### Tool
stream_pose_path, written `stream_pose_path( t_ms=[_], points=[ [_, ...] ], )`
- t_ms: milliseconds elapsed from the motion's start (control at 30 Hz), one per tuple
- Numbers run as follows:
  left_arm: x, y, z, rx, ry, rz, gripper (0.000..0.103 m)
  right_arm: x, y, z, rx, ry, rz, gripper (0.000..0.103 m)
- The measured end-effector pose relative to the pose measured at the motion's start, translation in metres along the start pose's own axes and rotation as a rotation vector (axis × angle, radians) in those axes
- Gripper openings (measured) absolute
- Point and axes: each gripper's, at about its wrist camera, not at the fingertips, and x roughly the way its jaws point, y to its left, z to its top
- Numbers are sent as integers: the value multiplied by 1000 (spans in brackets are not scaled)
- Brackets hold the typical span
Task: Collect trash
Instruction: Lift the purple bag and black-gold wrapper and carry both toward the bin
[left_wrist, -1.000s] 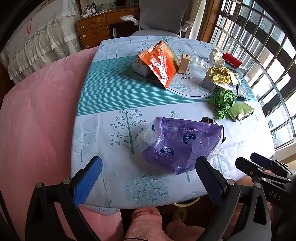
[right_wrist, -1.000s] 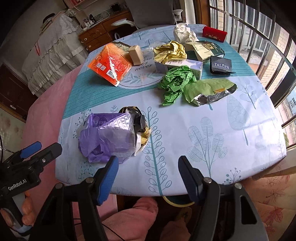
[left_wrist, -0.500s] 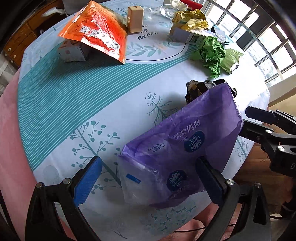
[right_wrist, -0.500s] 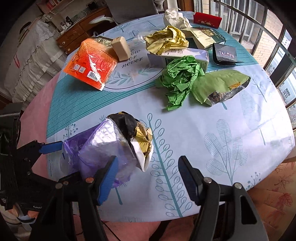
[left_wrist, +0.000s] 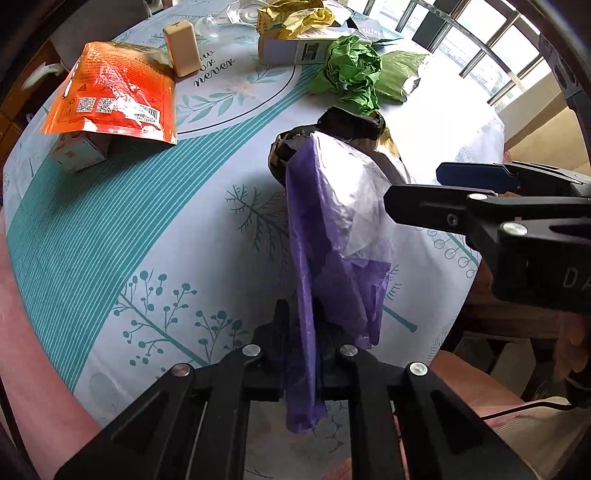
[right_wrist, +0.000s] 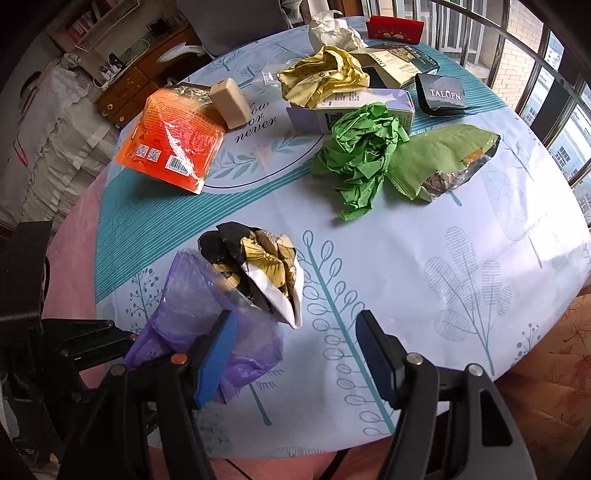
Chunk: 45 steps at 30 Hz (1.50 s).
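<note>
Purple bag (left_wrist: 332, 236): pinched where my left gripper (left_wrist: 301, 354) has just closed, long axis away toward black-and-gold wad (right_wrist: 258, 266); my right gripper (right_wrist: 295, 354), nearer, gapes empty.

Your grippers (right_wrist: 295, 354) are black frames with silver screws and blue pads (right_wrist: 216, 356); white "DA" lettering marks the right one (left_wrist: 480, 206).

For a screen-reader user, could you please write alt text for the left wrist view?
The left gripper, just closed, pinches a purple plastic bag over a round table's tree-print cloth, crumpled black-and-gold trash at the bag's far end. The right gripper reaches in open from the right. Beyond lie an orange pouch, green crumpled paper and small boxes.
</note>
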Motion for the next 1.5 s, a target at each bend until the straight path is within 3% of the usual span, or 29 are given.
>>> stream_pose_path(
  t_ms=[267,600,633,767,933,1067,1267,1500],
  points=[
    [-26,30,-13,-131,-50,-33,2,-1,7,16,-19,-21,37,67],
    [-49,69,-36,-269,-82,3,1,37,26,50,-28,19,106,67],
    [-49,70,-37,-279,-82,1,1,41,30,52,-35,23,109,65],
    [-49,66,-36,-307,-93,2,1,55,39,57,-48,56,134,39],
    [-59,69,-40,-351,-122,0,1,47,41,52,-70,33,169,31],
    [-75,69,-43,-396,-159,-20,1,29,35,47,-94,31,175,30],
    [-100,45,-47,-446,-232,-16,0,-8,18,30,-160,39,170,30],
    [-110,-29,-66,-515,-303,22,0,-59,-29,-1,-292,19,197,30]
  ],
)
